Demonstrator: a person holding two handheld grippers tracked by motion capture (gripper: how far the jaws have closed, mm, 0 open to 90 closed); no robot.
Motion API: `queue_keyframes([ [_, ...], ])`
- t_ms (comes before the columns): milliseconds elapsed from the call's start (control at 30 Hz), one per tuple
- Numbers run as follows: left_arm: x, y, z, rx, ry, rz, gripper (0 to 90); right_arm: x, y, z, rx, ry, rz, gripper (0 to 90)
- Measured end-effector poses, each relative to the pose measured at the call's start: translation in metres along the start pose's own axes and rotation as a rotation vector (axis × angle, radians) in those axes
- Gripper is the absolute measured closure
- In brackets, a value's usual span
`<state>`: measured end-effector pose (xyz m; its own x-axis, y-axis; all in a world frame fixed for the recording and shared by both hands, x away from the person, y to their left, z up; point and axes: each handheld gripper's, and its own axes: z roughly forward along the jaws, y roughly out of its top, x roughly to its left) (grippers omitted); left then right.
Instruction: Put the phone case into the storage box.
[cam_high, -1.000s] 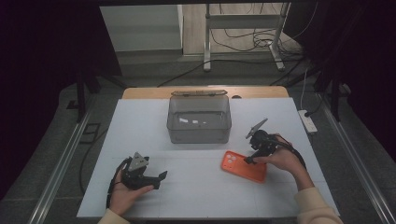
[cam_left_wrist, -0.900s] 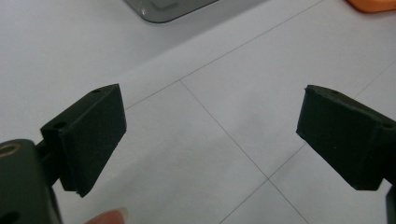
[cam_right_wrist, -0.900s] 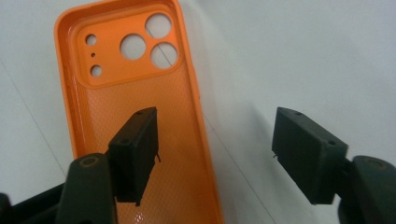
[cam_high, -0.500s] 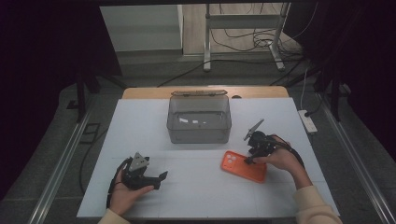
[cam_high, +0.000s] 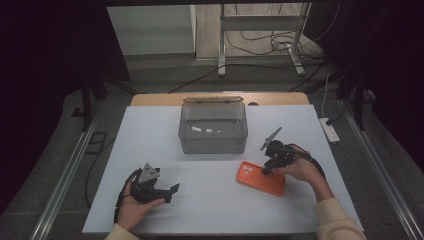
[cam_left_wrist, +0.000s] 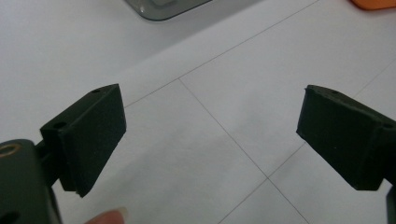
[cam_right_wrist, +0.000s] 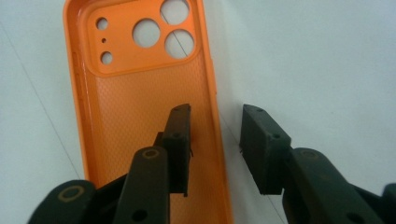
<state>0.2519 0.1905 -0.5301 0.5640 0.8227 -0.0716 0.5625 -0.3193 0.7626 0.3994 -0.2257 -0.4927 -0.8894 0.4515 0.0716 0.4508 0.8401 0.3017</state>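
White covers the table (cam_high: 150, 145), the largest thing here, its faint seams crossing under both hands; its near edge is cut off by the bottom of the high view. Behind the middle stands a smoky see-through box (cam_high: 213, 129), its lid (cam_high: 212, 99) folded back against the wooden strip; what lies on its floor is too pale and small to make out. In the left gripper view only a corner of that box enters at the top.

Next in size, the orange phone case (cam_right_wrist: 140, 102) lies flat on the table, open side up, just in front and to the right of the box. It shows a dotted inner texture, raised rims and a block of round camera holes at one end; its near end is hidden behind the jaws.

Over its long edge sits the right gripper (cam_right_wrist: 215, 144), jaws narrowed and just now closing, one inside the case, one outside on the table, the rim between them but not yet pinched.

Off to the left, the left gripper (cam_left_wrist: 210, 135) rests with jaws wide and nothing between them.
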Motion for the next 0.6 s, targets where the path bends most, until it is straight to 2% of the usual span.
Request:
queue_keyframes([
  [100,-0.0002,-0.0001,-0.0006,-0.003,-0.001,-0.001,8.0,-0.0005,0.0005,0.0005,-0.001,0.003,0.002,64.9],
  [333,-0.0005,0.0,-0.0003,-0.002,-0.002,0.0,8.0,0.0,0.0021,0.0009,0.006,0.021,-0.012,72.8],
  [400,-0.0003,0.0001,-0.0002,-0.001,-0.002,0.0,8.0,-0.001,0.0023,0.0002,0.003,-0.002,-0.011,75.8],
  [600,-0.0004,0.0,-0.0002,0.0,-0.002,0.001,8.0,-0.0009,0.0025,0.0003,0.003,0.0,-0.03,79.5],
])
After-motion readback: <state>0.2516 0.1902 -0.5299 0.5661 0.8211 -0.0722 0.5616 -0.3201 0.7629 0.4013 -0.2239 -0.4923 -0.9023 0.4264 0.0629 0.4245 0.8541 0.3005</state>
